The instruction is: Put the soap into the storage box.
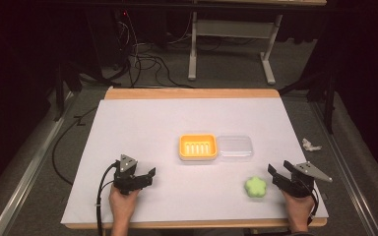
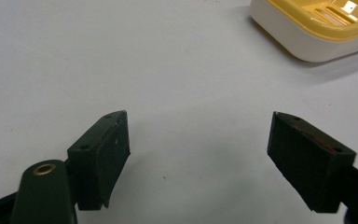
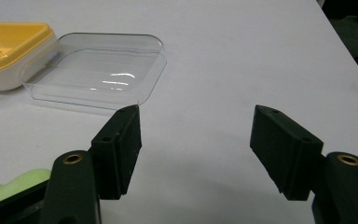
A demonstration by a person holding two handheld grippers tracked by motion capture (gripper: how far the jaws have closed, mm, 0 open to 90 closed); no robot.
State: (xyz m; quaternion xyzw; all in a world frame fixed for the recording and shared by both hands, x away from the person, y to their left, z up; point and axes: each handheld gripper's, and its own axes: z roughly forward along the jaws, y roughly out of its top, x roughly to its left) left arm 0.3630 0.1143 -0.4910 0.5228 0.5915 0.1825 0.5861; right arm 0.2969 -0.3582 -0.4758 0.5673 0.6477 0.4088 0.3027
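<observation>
While both tools rest on the desk (image 1: 142, 118), left tool (image 1: 147, 175) gapes wide, dish (image 1: 198, 147) ahead-right; right tool (image 1: 278, 173) wide, soap (image 1: 255, 187) just left; lid (image 1: 234, 146) touches dish.

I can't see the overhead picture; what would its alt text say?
A person's two hands each hold an open black two-jaw gripper, the left gripper and right gripper, over a white-topped table. Mid-table sits a yellow slotted soap dish touching a clear plastic lid; a green flower-shaped soap lies beside the right gripper.
</observation>
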